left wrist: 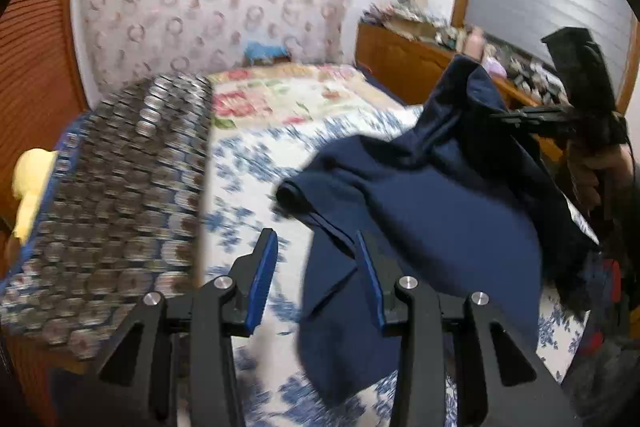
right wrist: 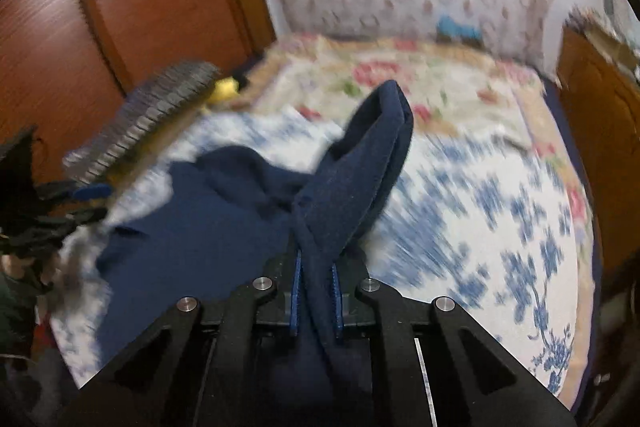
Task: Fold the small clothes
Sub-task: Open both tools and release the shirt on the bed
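A navy blue garment lies crumpled on the bed, with one part pulled up at the right. In the left wrist view my left gripper hovers at the garment's near left edge. Its blue pads stand apart and grip nothing, and the right finger rests against the cloth. My right gripper is shut on a folded strip of the navy garment, which rises ahead of the pads. The right gripper also shows far right with a hand on it. The left gripper appears at the left edge.
The bed carries a blue-flowered sheet and a floral quilt behind it. A beaded mat and a yellow soft toy sit on the left by a wooden wardrobe. A cluttered wooden cabinet stands on the right.
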